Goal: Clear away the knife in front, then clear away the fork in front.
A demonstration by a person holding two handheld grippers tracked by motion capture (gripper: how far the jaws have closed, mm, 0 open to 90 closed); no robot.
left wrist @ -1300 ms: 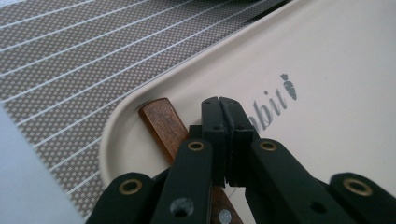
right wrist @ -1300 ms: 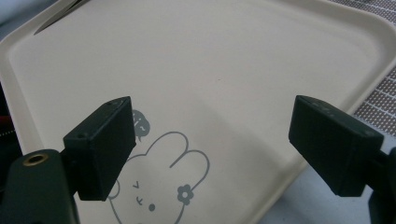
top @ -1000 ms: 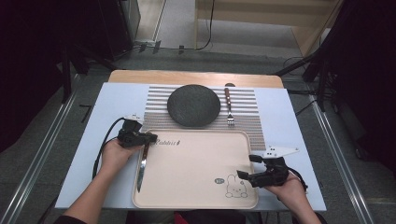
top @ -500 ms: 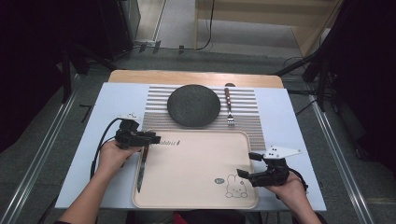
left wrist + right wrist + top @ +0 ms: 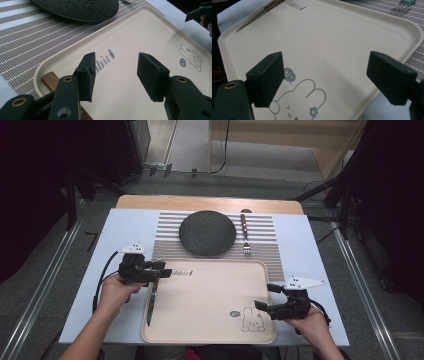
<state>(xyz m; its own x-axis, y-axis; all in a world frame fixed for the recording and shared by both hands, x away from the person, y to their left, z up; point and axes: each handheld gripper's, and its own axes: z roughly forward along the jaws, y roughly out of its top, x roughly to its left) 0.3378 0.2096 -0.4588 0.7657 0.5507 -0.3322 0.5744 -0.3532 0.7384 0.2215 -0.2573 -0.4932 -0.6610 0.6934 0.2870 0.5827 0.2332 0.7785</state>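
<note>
Nearest to me, my right gripper (image 5: 270, 305) hangs over the near right corner of the cream tray (image 5: 210, 285), by the printed rabbit (image 5: 252, 320); its jaws stand wide apart with nothing between them, and in the right gripper view they frame bare tray (image 5: 352, 45)

My left gripper (image 5: 159, 271) sits over the tray's left rim. Its jaws have just been opening and now stand apart, empty, with the table knife (image 5: 151, 297) below them, lying along the tray's left edge, blade toward me and wooden handle (image 5: 50, 79) under the jaws

I judge the knife light, stiff and thin: the steel blade will be slippery and lies flat, so hard to get under. The handle is thicker and less slick, so I would take it there, across its width, if it needs shifting

Farther off, the dark round plate (image 5: 207, 232) rests on the striped placemat (image 5: 167, 227), a fork (image 5: 245, 232) just to its right, tines toward the tray
</note>
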